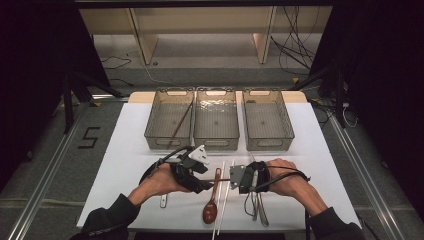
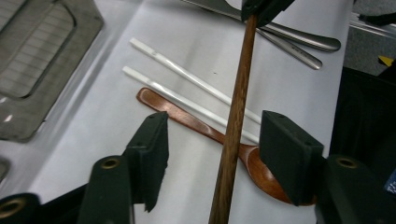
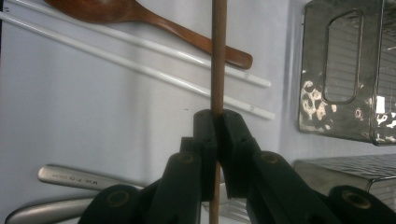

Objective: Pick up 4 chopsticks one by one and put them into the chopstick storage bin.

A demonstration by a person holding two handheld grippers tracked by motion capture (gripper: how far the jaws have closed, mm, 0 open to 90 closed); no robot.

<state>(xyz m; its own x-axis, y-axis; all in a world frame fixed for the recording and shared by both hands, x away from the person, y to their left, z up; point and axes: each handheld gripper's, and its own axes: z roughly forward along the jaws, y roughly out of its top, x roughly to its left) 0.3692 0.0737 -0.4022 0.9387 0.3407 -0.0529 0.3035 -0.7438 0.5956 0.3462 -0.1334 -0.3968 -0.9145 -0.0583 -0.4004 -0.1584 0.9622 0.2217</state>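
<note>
The right gripper (image 3: 217,123) is clamped on a wooden chopstick (image 3: 217,56), held level above the white table (image 1: 125,145). The chopstick's far end passes between the spread jaws of the left gripper (image 2: 214,140), touching neither. Beneath lie a wooden spoon (image 2: 187,119) and two white chopsticks (image 2: 187,77), near three mesh baskets (image 1: 216,120).

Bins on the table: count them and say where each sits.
3, in a row along the far half of the table: left bin holding a brown chopstick, middle bin beside it, right bin set slightly apart. None looks hidden.
</note>
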